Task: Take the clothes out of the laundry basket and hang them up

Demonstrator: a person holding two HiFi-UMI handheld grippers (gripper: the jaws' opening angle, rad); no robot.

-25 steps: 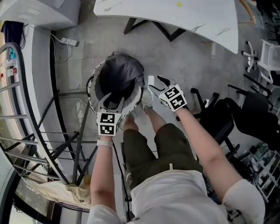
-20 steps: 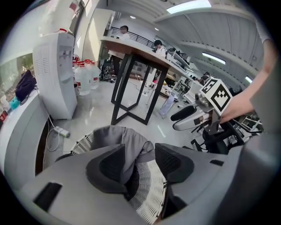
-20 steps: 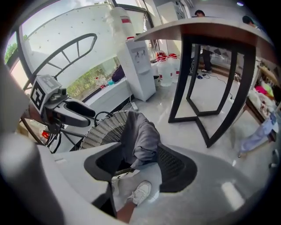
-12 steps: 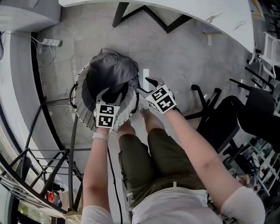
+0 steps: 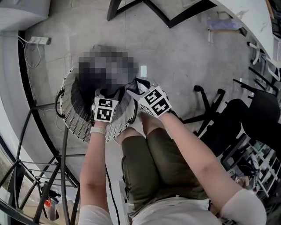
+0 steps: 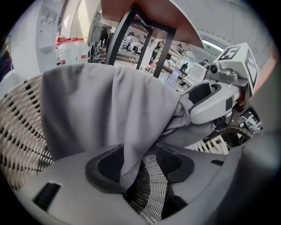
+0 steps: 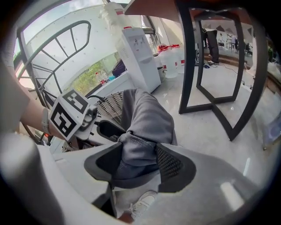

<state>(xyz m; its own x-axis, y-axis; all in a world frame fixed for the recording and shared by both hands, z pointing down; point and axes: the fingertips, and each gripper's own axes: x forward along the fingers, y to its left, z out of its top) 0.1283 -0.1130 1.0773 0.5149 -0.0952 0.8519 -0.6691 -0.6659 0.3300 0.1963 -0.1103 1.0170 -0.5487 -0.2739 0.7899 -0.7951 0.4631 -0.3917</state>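
A white wicker laundry basket [image 5: 72, 115] stands on the floor in front of the person's knees, with a grey garment [image 5: 130, 84] heaped in it. My left gripper [image 5: 110, 93] is down at the near rim. In the left gripper view its jaws [image 6: 140, 165] have just been opening and stand wide, with a hanging fold of the grey garment [image 6: 109, 110] and the wicker rim [image 6: 151, 184] between them. My right gripper [image 5: 136, 86] is at the basket's right edge, open, its jaws [image 7: 139, 162] either side of a bunched hem of the garment [image 7: 145, 118].
A table's black legs [image 5: 145, 9] cross the floor beyond the basket. A power strip [image 5: 37, 40] lies at the far left, a metal drying rack [image 5: 26, 145] stands on the left, and a black office chair [image 5: 250, 114] on the right. The person's shoe [image 7: 140, 204] is below the right jaws.
Both grippers have come down from above the basket's near rim onto the garment. The left jaws now straddle cloth and rim. The right jaws now have the hem between them.
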